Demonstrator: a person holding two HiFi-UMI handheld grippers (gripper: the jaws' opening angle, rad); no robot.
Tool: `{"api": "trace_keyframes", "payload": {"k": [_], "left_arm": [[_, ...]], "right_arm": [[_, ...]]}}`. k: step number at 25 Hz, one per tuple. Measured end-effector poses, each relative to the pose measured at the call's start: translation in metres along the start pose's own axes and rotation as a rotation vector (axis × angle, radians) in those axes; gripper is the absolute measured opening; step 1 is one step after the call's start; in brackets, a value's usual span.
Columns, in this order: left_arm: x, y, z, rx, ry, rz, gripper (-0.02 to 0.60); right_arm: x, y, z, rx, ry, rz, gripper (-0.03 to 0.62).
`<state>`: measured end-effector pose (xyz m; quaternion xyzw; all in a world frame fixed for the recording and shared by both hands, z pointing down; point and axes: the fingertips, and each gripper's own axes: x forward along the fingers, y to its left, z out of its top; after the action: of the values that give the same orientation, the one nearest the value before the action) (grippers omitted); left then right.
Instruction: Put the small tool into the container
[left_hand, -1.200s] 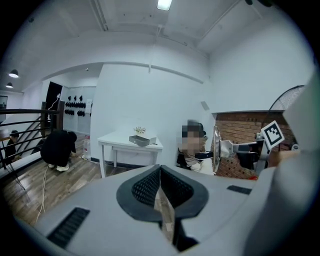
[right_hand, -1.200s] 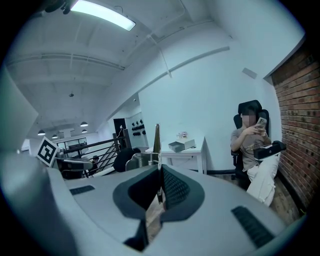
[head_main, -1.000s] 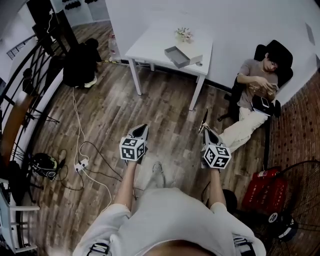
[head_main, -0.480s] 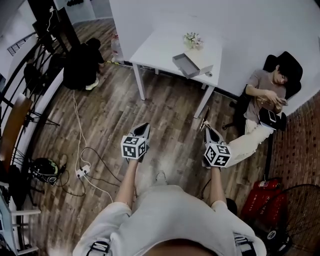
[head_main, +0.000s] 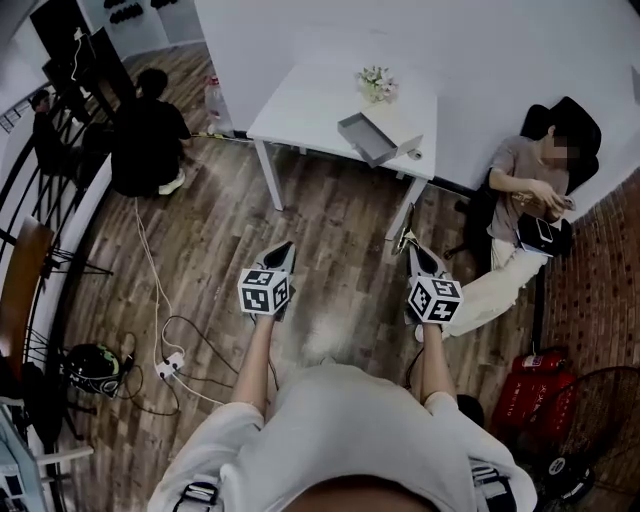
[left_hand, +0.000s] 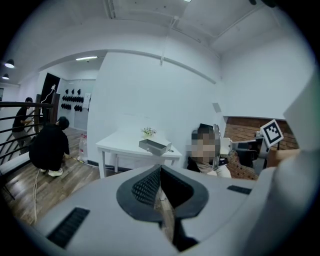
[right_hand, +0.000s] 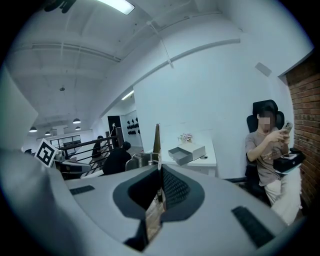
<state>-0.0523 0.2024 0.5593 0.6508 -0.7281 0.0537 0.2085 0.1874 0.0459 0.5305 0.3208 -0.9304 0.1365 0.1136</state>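
The small tool (right_hand: 156, 142), a slim pointed strip, stands upright out of the right tool (right_hand: 159, 172). It is over the wooden floor (head_main: 330, 220), short of the worktop (head_main: 310, 95) and close to the worktop's front right leg. The container (head_main: 362, 135), a grey open box, lies on the near right part of the worktop, in front of a small bunch of flowers (head_main: 375, 82).

The pads seem to pinch only the strip's lower end, and most of its length stands free. A knock against the worktop's edge or the box wall could therefore twist it in the pads or pull it out onto the floor. The box looks shallow, so letting go high above it or at a slant could make the strip bounce out or come to rest across the rim. A seated person (head_main: 520, 185) is just right of the worktop, and a wide swing of the pointed end on that side would be a hazard.

The right tool is clenched on the small tool and touches nothing else. The left tool (left_hand: 160, 172) is also clenched with nothing between its jaws, and it hangs over the floor short of the worktop.
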Motion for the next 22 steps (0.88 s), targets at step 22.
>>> {"api": "trace_keyframes", "payload": {"k": [22], "left_arm": [[0.054, 0.014, 0.016, 0.017, 0.011, -0.045, 0.012]], "right_arm": [[0.045, -0.018, -0.002, -0.006, 0.02, -0.022, 0.002]]}}
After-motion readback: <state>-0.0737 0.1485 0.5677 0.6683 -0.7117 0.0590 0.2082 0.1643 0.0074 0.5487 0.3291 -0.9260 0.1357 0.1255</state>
